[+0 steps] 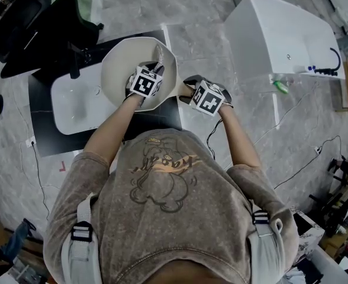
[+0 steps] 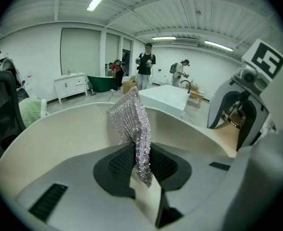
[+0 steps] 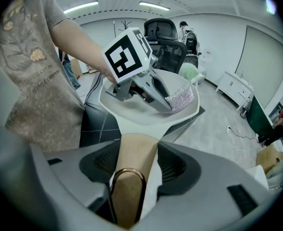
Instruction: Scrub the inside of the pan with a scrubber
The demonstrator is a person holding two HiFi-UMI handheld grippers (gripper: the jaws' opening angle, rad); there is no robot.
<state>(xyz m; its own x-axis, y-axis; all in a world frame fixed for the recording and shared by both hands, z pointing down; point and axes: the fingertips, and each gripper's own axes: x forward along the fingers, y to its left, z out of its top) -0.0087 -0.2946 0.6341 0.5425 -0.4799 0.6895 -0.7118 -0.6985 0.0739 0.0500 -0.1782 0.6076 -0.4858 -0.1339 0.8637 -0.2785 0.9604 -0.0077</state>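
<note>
In the head view a cream pan is held tilted above a black mat. My left gripper reaches into the pan's bowl and is shut on a silver mesh scrubber, which sticks out beyond the jaws over the pan's inner wall. My right gripper is shut on the pan's wooden handle at the pan's near right side. The right gripper view shows the pan, the left gripper inside it and the scrubber close to the far wall.
Under the pan a white basin lies on the black mat. A large white tub stands to the right, a black office chair at the upper left. Cables trail over the grey floor. People stand far off.
</note>
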